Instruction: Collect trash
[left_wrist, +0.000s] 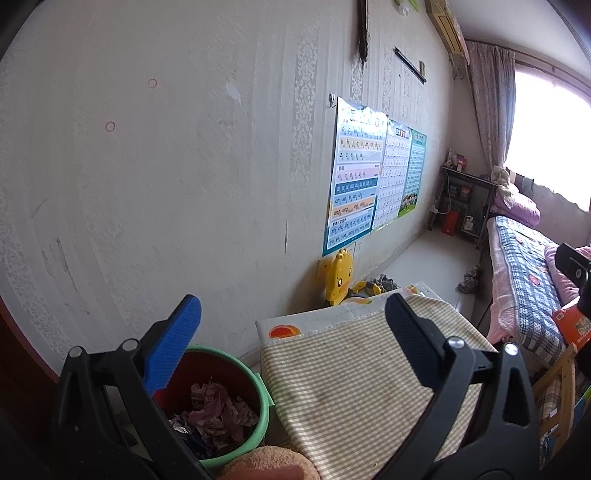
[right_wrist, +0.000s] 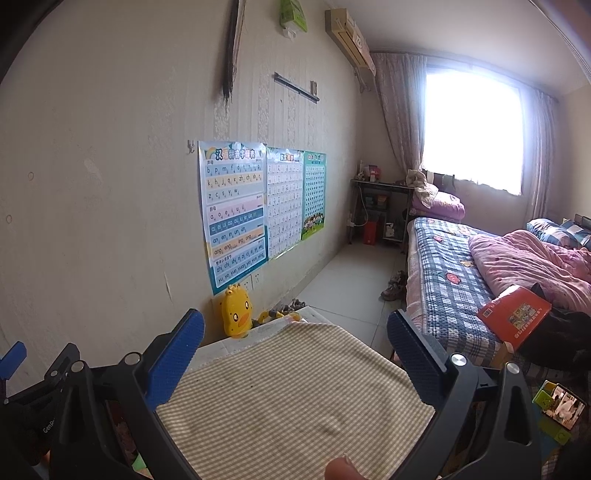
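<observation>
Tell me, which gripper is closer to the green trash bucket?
Left. The left gripper is open right above the green trash bucket, whose crumpled paper shows beside its blue finger. The right gripper is farther right, over the checkered cloth.

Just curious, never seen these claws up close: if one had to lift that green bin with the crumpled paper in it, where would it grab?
Probably the rim: the green bin stands upright with its mouth open, so one finger could slip inside the wall and one outside. Come from above on the bare left side, where the open left gripper hovers; the checked cloth crowds its right.
</observation>
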